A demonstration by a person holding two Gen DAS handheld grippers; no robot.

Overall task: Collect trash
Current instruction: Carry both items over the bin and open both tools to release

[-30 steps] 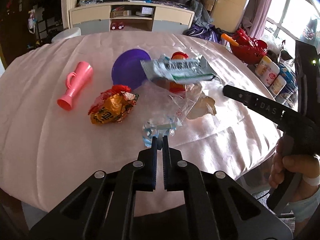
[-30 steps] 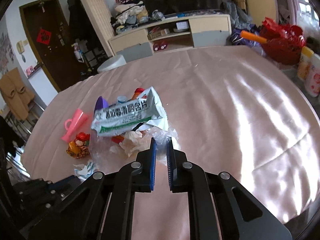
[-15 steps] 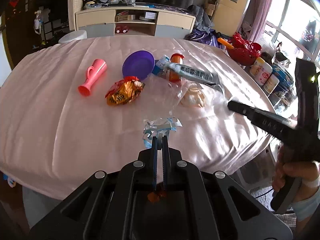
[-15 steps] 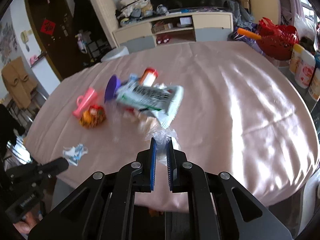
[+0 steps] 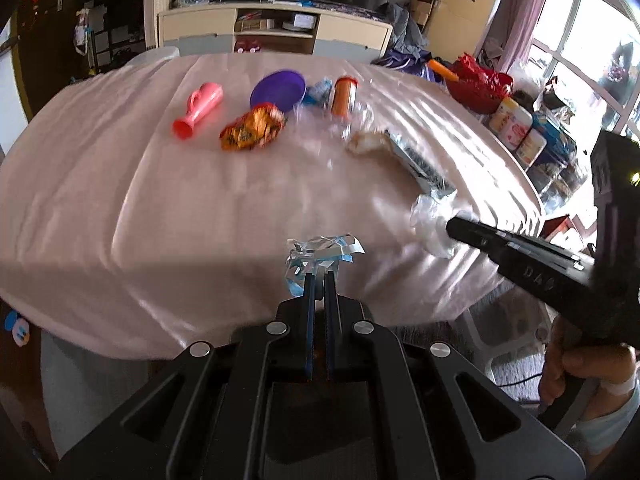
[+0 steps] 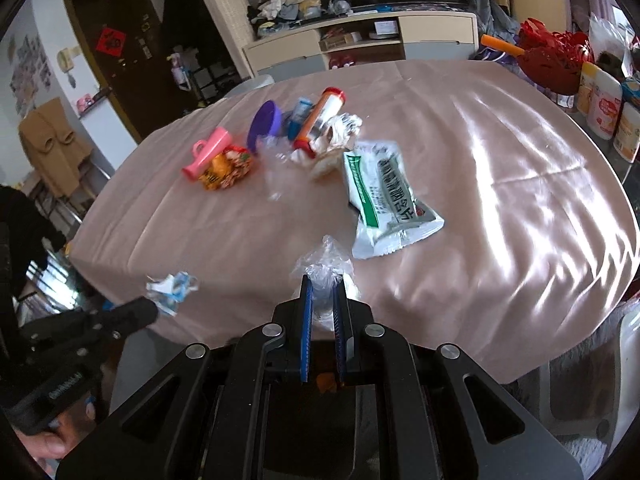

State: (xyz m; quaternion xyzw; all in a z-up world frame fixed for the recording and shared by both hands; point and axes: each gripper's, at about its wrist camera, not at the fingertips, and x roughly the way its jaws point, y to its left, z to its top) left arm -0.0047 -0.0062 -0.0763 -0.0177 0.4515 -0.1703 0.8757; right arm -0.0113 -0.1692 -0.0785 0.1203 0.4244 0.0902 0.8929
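Note:
My left gripper (image 5: 318, 276) is shut on a crumpled blue-and-white wrapper (image 5: 320, 250) over the near edge of the pink-clothed table (image 5: 160, 208). The right wrist view shows that wrapper (image 6: 172, 286) at lower left. My right gripper (image 6: 323, 280) is shut on a wad of clear plastic film (image 6: 326, 262), and a white-and-green packet (image 6: 384, 196) lies just beyond it. Farther back sit an orange snack wrapper (image 6: 226, 168), a crumpled tissue (image 6: 324, 164), an orange bottle (image 6: 320, 118), a purple bowl (image 6: 264, 122) and a pink vase (image 6: 206, 152).
A red basket (image 6: 552, 64) and several tins (image 6: 604, 108) stand to the right of the table. A low cabinet (image 6: 360, 40) runs along the back wall. A hand (image 5: 580, 372) holds the right gripper's handle beyond the table's near right edge.
Both grippers have drawn back toward the near table edge with their trash. The white-and-green packet, which hung above the pile, now lies flat close to the right gripper.

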